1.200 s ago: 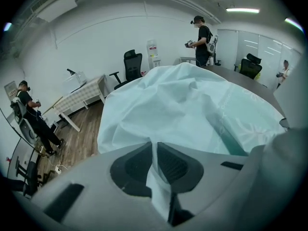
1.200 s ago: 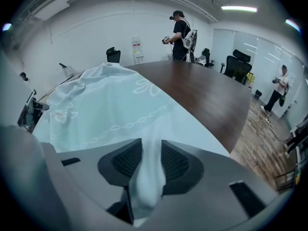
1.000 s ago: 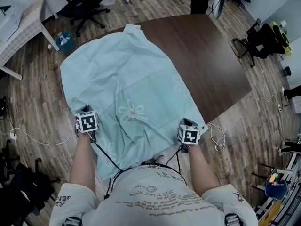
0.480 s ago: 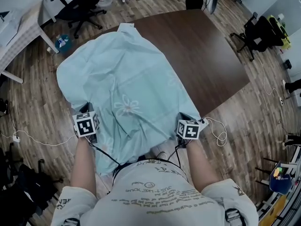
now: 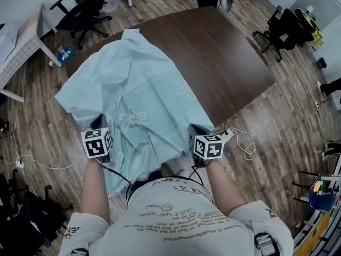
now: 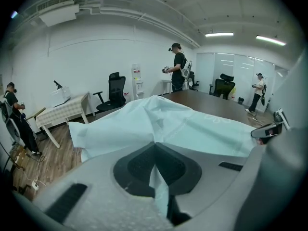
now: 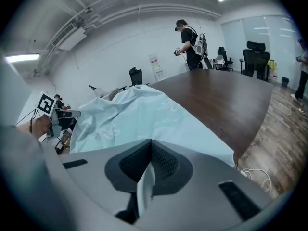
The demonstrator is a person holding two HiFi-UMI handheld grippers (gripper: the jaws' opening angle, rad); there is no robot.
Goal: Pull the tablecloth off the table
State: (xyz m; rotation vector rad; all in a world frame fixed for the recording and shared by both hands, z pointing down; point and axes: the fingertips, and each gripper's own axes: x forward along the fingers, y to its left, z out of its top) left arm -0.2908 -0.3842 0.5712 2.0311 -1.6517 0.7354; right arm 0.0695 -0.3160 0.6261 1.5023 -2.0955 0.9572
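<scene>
A pale blue tablecloth (image 5: 133, 84) with a flower print lies bunched over the left part of a dark brown table (image 5: 224, 52), its near edge hanging off toward me. My left gripper (image 5: 100, 129) is shut on the cloth's near left edge; in the left gripper view a fold of tablecloth (image 6: 161, 196) is pinched between the jaws of that gripper (image 6: 155, 165). My right gripper (image 5: 196, 131) is shut on the near right edge, with a strip of tablecloth (image 7: 145, 186) caught between the closed jaws of that gripper (image 7: 150, 165).
The table's right half is bare wood. Office chairs (image 5: 80, 12) and a side table (image 5: 21, 41) stand at the back left, more chairs (image 5: 282, 28) at the right. White cables (image 5: 242, 145) lie on the floor by my right hand. A person (image 6: 179, 73) stands beyond the table.
Both grippers have risen and drawn back toward me with the cloth's near edge. The cloth has slid toward me and to the left, baring more of the table.
</scene>
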